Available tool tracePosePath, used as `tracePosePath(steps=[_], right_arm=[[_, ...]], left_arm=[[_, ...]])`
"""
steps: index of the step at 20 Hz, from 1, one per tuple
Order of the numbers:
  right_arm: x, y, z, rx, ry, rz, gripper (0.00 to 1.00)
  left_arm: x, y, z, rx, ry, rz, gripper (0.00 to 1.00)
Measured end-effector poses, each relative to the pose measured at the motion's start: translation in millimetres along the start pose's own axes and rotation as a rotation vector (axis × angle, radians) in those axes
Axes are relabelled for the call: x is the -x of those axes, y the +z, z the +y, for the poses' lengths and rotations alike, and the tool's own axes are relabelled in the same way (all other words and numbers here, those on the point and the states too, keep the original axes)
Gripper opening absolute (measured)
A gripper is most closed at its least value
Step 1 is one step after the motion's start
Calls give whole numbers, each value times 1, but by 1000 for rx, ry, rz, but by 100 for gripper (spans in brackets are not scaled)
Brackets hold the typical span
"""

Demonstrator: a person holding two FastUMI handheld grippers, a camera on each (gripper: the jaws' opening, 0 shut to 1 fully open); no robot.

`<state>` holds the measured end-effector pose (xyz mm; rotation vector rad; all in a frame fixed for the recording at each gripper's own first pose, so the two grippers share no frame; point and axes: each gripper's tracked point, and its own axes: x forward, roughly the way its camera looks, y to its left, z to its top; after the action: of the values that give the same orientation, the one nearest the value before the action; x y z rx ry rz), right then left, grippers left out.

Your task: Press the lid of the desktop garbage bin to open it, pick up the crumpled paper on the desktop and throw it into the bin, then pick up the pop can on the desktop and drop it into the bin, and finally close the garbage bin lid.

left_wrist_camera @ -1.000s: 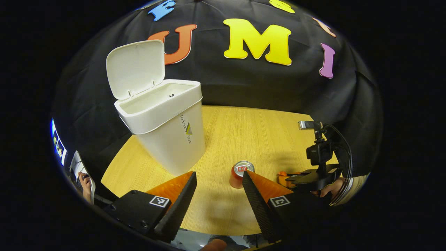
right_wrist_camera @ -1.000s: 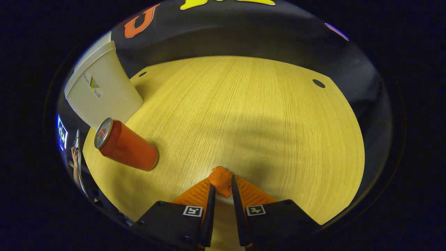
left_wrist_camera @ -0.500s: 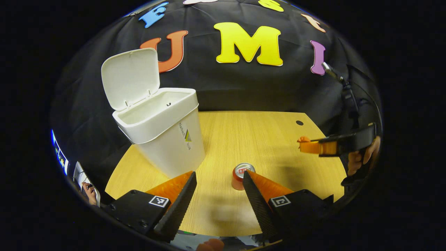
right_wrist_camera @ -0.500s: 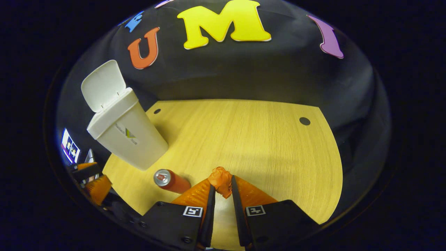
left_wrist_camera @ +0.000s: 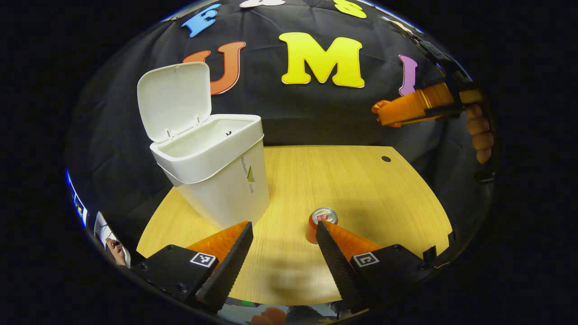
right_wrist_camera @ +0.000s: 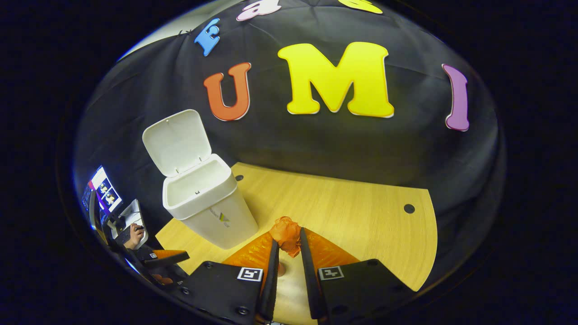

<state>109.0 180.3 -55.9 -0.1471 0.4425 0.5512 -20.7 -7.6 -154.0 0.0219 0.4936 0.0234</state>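
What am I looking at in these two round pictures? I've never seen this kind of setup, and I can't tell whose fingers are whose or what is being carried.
There is no robot arm: a person holds a two-finger gripper in each hand, and a fisheye camera rides on each one.

In the left gripper view, the left gripper hangs open above the wooden table, with the pop can standing upright just ahead of it. Farther off, up high, a hand holds the other gripper.

The right gripper view looks along the right gripper, whose fingers are shut on the crumpled paper, lifted clear of the table.

The white garbage bin stands on the table with its lid swung open.
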Motion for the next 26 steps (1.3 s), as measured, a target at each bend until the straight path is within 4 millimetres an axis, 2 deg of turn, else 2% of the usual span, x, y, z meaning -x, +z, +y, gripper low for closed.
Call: tracePosePath(steps=[2, 4, 7, 11, 14, 16, 18, 20, 21, 22, 23, 24, 25, 26], right_arm=[[-9, 14, 28, 21, 27, -12, 27], [-23, 28, 59, 44, 64, -28, 30], [-48, 43, 110, 76, 118, -45, 30], [-86, 45, 181, 95, 193, -33, 30], [-111, 40, 223, 135, 230, -26, 30], [-124, 33, 240, 153, 241, -15, 28], [-131, 25, 250, 163, 246, 6, 30], [-133, 22, 255, 167, 250, 15, 36], [-133, 22, 255, 170, 254, 13, 31], [-130, 23, 255, 172, 261, 11, 31], [-131, 20, 255, 174, 274, 10, 45], [-124, 20, 254, 179, 286, 11, 53], [-122, 22, 249, 185, 276, 2, 77], [-123, 27, 245, 183, 269, -15, 89]], left_arm=[[2, -3, 16, 28, 12, -1, 95], [4, -11, 35, 42, 23, 5, 95], [9, -29, 65, 41, 53, 24, 95], [16, -48, 90, 35, 63, 30, 95], [19, -59, 99, 28, 54, 31, 95], [21, -62, 97, 5, 37, 20, 95], [22, -63, 96, -24, 32, 10, 95], [21, -68, 93, -11, 26, 12, 95], [21, -71, 92, 2, 23, 16, 95], [21, -73, 90, 12, 23, 21, 95], [20, -73, 89, 19, 22, 21, 95], [20, -72, 89, 20, 25, 20, 95], [19, -72, 89, 19, 27, 19, 95], [19, -72, 89, 16, 26, 18, 95]])
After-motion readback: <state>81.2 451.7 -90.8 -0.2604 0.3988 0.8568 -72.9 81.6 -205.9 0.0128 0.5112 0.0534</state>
